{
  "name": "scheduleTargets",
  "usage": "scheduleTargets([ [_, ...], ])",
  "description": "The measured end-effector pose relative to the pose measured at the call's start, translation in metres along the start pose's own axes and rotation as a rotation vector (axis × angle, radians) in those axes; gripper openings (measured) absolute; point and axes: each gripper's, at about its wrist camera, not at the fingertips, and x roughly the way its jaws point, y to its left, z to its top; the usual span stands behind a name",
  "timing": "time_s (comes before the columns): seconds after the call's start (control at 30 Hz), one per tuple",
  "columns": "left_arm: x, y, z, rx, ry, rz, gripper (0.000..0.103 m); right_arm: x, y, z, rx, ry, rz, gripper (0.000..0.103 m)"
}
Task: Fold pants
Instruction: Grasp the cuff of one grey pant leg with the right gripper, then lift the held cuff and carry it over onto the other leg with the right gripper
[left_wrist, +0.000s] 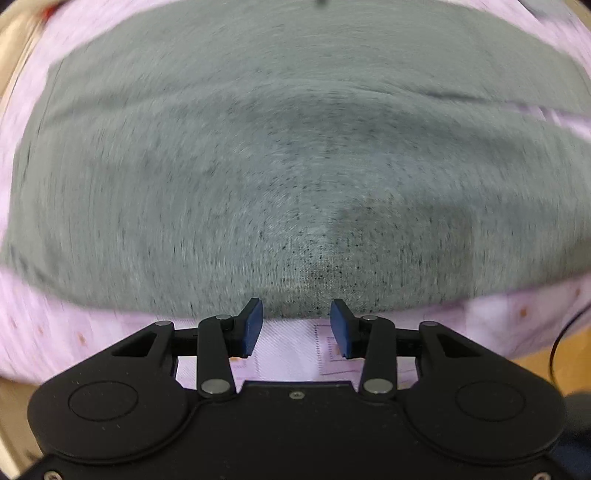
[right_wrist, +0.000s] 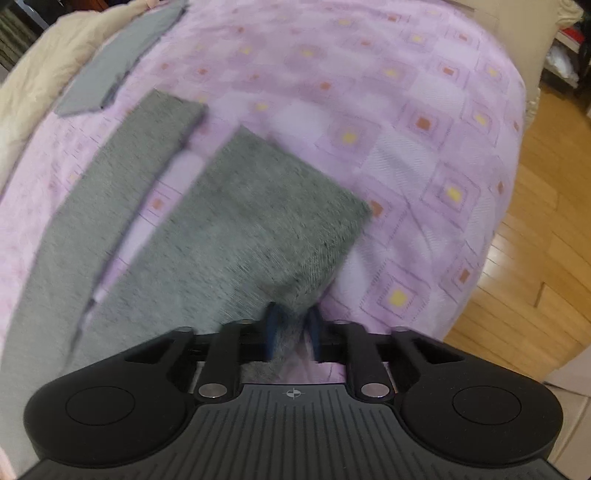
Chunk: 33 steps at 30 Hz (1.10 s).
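On the lilac bedspread (right_wrist: 424, 110): grey pants (right_wrist: 236, 221), legs apart. Right gripper (right_wrist: 291, 328) pinches a hem corner; left gripper (left_wrist: 296, 325) parted, empty, at the pants' edge. Step: first fold. Next, likely: left grasp, then carry over.

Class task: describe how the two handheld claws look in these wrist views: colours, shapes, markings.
Both are matte black. The left claw has dark blue fingers on black linkage bars with silver pivot pins, and round discs on its rounded side lobes. The right claw is built alike, with a ribbed top plate bearing a small white crosshair mark. No sleeves or hands show.
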Motion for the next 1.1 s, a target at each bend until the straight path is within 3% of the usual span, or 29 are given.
scheduleTargets([
  [0.13, 0.001, 0.026, 0.0, -0.2, 0.017, -0.056, 0.05, -0.014, 0.011, 0.009, -0.066, -0.02, 0.059, 0.005],
  [0.27, 0.005, 0.05, -0.002, -0.335, 0.017, -0.068, 0.051, -0.021, 0.029, 0.018, -0.155, -0.026, 0.102, 0.005],
  [0.47, 0.024, 0.081, -0.018, -0.539, 0.064, -0.139, 0.053, -0.021, 0.042, 0.027, -0.209, -0.023, 0.117, 0.005],
  [0.6, 0.025, 0.101, -0.025, -0.655, 0.037, -0.203, 0.06, -0.022, 0.047, 0.028, -0.219, -0.024, 0.112, 0.005],
  [0.63, 0.025, 0.108, -0.025, -0.676, 0.035, -0.205, 0.058, -0.024, 0.047, 0.027, -0.225, -0.023, 0.11, 0.005],
  [0.67, 0.023, 0.113, -0.028, -0.704, 0.01, -0.197, 0.031, -0.025, 0.047, 0.026, -0.232, -0.023, 0.108, 0.005],
  [0.7, 0.019, 0.115, -0.031, -0.711, 0.001, -0.175, 0.008, -0.027, 0.047, 0.026, -0.236, -0.024, 0.107, 0.005],
  [0.73, 0.017, 0.119, -0.031, -0.704, 0.015, -0.166, 0.005, -0.029, 0.046, 0.026, -0.236, -0.024, 0.11, 0.005],
  [0.83, -0.003, 0.125, -0.025, -0.671, -0.007, -0.171, 0.005, -0.039, 0.05, 0.029, -0.231, -0.035, 0.124, 0.005],
  [1.0, -0.073, 0.109, 0.008, -0.5, -0.112, -0.091, 0.005, -0.056, 0.058, 0.043, -0.173, -0.08, 0.189, 0.005],
  [1.1, -0.098, 0.119, 0.033, -0.486, -0.157, -0.084, 0.005, -0.06, 0.066, 0.056, -0.137, -0.101, 0.222, 0.005],
])
